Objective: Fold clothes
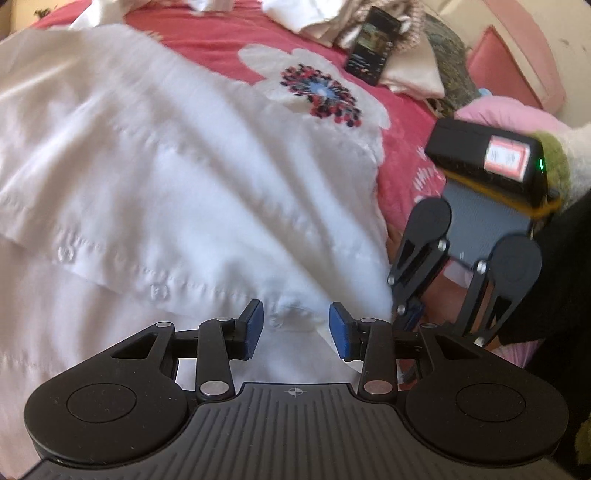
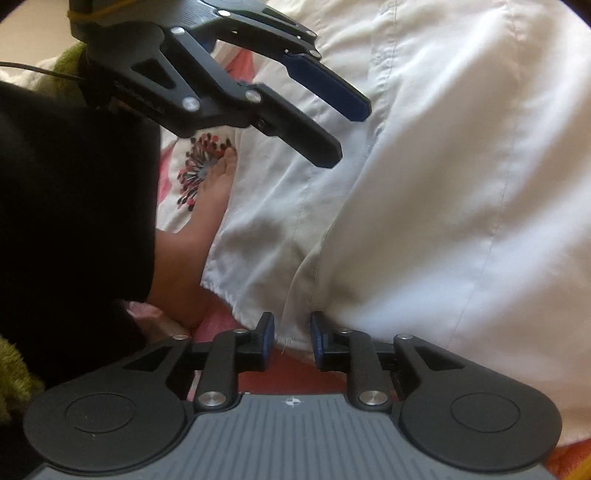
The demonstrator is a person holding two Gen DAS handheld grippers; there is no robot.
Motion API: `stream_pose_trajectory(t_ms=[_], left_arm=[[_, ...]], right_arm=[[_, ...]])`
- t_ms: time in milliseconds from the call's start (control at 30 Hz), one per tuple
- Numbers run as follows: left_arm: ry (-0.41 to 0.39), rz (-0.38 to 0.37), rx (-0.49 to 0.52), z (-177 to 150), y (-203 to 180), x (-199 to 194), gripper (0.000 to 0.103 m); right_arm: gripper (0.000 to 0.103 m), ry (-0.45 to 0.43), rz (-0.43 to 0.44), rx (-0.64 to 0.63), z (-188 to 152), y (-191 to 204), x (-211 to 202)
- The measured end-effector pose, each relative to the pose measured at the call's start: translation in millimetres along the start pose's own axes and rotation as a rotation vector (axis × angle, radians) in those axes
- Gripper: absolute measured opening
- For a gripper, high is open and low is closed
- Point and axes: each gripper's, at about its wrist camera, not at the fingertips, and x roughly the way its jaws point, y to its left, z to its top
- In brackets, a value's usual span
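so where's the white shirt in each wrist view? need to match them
Left wrist: the white shirt fills the left and centre, buttoned edge running to the left gripper.
Right wrist: the white shirt fills the centre and right, its hem fold between the right gripper pads.
Shared landmark: the flower print on the red bedspread, upper centre in the left view, left of centre in the right.

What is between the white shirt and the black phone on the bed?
In the left wrist view, only the red bedspread with its big white flower lies between the white shirt and the phone.
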Motion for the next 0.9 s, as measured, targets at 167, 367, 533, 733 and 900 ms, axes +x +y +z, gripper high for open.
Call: stream_pose_trajectory(t_ms=[167, 367, 533, 733, 900], left_arm=[[-0.016, 0.033, 0.070, 1, -13, -2, 0.039], [-0.026, -0.032, 0.198, 5, -48, 1, 0.039], [0.049, -0.128, 0.276, 0, -79, 29, 0.039], [0.143, -0.085, 0.320, -8, -98, 62, 0.039], [0.171, -0.024, 0.331, -14, -100, 70, 0.039]], right_arm=[[0.040, -0.181, -0.097, 0.102, -20, -12, -67], [0.040, -0.386, -0.231, 0.384, -67, -45, -122], [0.040, -0.453, -0.236, 0.625, -99, -70, -126], [0.039, -0.531, -0.157, 0.778, -121, -90, -120], [0.032, -0.553, -0.125, 0.769, -116, -92, -116]])
